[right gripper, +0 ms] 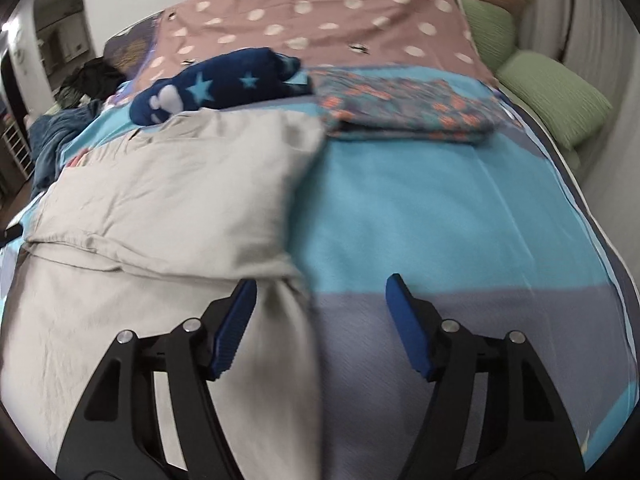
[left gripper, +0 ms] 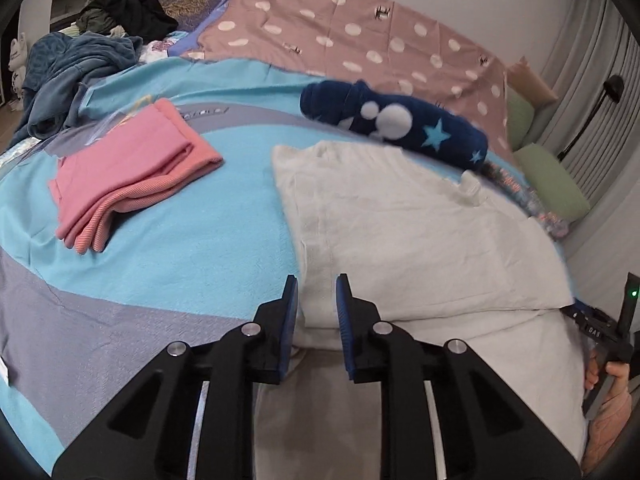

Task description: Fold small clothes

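The left gripper (left gripper: 317,292) has its jaws partly apart, straddling the near left edge of the white shirt (left gripper: 420,240), though whether it pinches cloth is hard to tell. The right gripper (right gripper: 320,292) gapes wide over the shirt's bunched right edge, probably ready to lift a fold. At ten o'clock lie folded pink clothes (left gripper: 128,184), seemingly finished; at twelve, a navy starred garment (left gripper: 396,124).

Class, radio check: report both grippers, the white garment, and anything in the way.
Left gripper open, astride white garment's edge. Right gripper open wide, at its bunched edge. Garment half folded. Navy star garment lies beyond; nothing blocking.
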`<action>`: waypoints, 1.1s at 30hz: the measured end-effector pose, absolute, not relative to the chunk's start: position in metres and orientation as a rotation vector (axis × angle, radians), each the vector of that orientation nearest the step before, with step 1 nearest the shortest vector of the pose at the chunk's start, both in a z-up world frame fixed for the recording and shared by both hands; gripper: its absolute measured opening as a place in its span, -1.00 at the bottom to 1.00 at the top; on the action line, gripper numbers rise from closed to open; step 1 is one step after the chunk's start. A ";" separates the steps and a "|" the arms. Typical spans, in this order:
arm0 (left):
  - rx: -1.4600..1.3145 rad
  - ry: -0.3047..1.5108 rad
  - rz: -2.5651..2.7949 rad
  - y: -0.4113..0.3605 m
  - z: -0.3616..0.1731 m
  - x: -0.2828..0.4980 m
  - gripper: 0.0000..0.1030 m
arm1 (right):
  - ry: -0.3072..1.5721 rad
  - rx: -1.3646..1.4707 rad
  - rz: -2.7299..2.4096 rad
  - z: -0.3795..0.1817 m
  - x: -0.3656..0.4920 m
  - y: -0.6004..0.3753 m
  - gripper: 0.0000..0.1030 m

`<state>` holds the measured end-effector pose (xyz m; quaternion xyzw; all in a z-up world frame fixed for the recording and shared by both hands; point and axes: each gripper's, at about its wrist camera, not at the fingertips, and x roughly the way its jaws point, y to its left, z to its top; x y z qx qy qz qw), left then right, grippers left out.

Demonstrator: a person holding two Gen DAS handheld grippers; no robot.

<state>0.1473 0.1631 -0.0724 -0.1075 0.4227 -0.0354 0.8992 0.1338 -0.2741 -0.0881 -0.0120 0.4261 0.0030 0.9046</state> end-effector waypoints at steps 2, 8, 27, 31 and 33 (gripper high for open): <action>-0.131 0.907 -0.009 0.157 -0.085 0.152 -0.56 | 0.910 -0.002 -0.034 -0.093 0.139 -0.277 0.16; -0.111 0.827 0.000 0.157 -0.063 0.137 -0.58 | 0.909 0.118 -0.043 -0.083 0.124 -0.299 0.28; -0.044 0.929 -0.812 -0.140 -0.062 0.195 -0.58 | 1.020 0.415 0.157 -0.046 0.277 -0.326 -0.71; -0.036 1.003 -0.866 -0.174 -0.099 0.186 -0.58 | 1.121 0.392 0.137 -0.053 0.311 -0.313 -0.55; -0.048 0.982 -0.875 -0.173 -0.103 0.183 -0.58 | 1.165 0.384 0.131 -0.055 0.324 -0.307 -0.30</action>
